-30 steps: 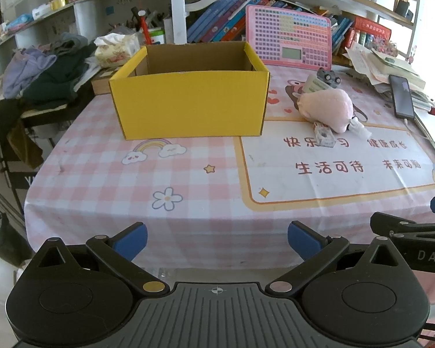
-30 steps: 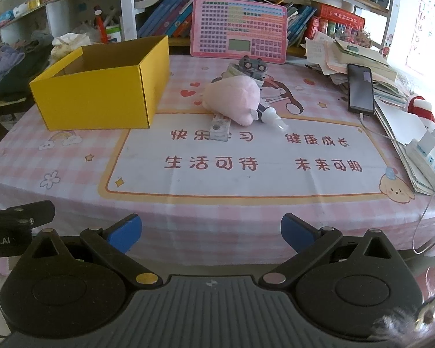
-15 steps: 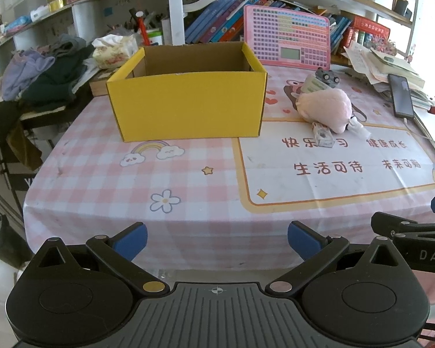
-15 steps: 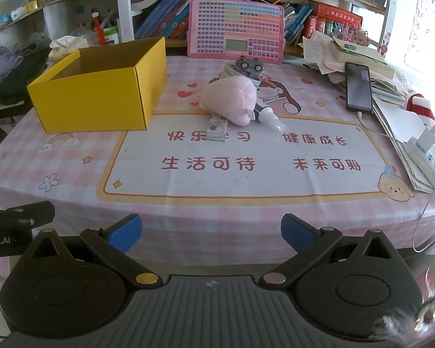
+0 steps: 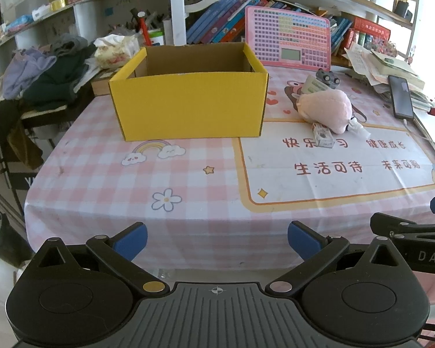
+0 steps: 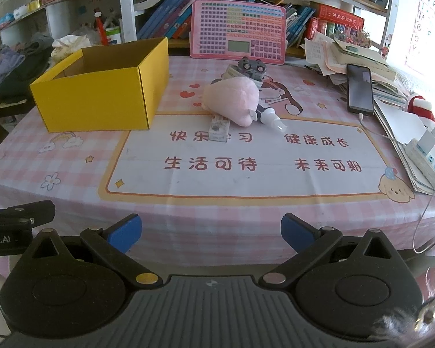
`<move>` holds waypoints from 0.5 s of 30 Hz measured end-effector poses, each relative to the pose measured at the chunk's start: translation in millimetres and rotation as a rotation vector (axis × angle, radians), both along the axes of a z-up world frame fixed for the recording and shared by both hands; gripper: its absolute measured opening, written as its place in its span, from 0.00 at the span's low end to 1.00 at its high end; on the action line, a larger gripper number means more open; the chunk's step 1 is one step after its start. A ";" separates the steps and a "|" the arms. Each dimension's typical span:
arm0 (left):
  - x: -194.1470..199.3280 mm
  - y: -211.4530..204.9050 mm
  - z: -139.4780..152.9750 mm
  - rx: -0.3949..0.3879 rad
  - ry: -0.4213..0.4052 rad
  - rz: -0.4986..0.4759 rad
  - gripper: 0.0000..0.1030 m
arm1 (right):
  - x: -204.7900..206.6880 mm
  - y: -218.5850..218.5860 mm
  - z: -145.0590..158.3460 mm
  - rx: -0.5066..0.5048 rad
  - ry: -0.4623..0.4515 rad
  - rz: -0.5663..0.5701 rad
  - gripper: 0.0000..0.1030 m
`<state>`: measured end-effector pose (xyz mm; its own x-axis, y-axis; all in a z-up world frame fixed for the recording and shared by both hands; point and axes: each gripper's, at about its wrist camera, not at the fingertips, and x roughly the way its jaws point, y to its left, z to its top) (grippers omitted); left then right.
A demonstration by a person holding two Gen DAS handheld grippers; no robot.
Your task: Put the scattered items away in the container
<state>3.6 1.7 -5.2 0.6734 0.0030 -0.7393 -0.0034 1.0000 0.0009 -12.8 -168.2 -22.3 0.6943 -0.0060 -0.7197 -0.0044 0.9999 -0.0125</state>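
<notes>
Both grippers wide and empty at the near table edge, clutter piled well ahead of the jaws.

The left gripper (image 5: 216,239) hangs over the front hem of the pink checked tablecloth (image 5: 101,174), jaws spread wide, nothing between them; dead ahead and well beyond its tips sits the open yellow cardboard box (image 5: 190,107), upright. The right gripper (image 6: 211,233) is just as wide and just as empty. Far ahead of its jaws, slightly left of centre, lies the pink plush toy (image 6: 233,101), with a small white card packet (image 6: 219,129) poking out from under its near side and a little clear spray bottle (image 6: 271,119) touching its right. Behind the plush, a grey toy car (image 6: 251,66) rests on a pack. The box stands forward-left of these jaws, apart from the heap.
</notes>
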 end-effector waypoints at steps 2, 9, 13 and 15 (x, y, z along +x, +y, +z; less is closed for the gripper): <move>-0.2 0.0 0.0 0.000 0.000 -0.001 1.00 | 0.0 0.1 0.0 0.001 0.000 0.000 1.00; -0.6 -0.2 0.4 0.001 0.000 -0.002 1.00 | -1.0 0.4 -0.4 0.002 -0.003 -0.001 1.00; -1.2 -0.2 1.2 0.000 0.000 -0.001 1.00 | -1.5 0.3 -0.2 0.003 -0.004 -0.002 1.00; -1.1 -0.2 1.6 0.001 -0.001 -0.002 1.00 | -1.6 0.3 -0.2 0.003 -0.006 -0.002 1.00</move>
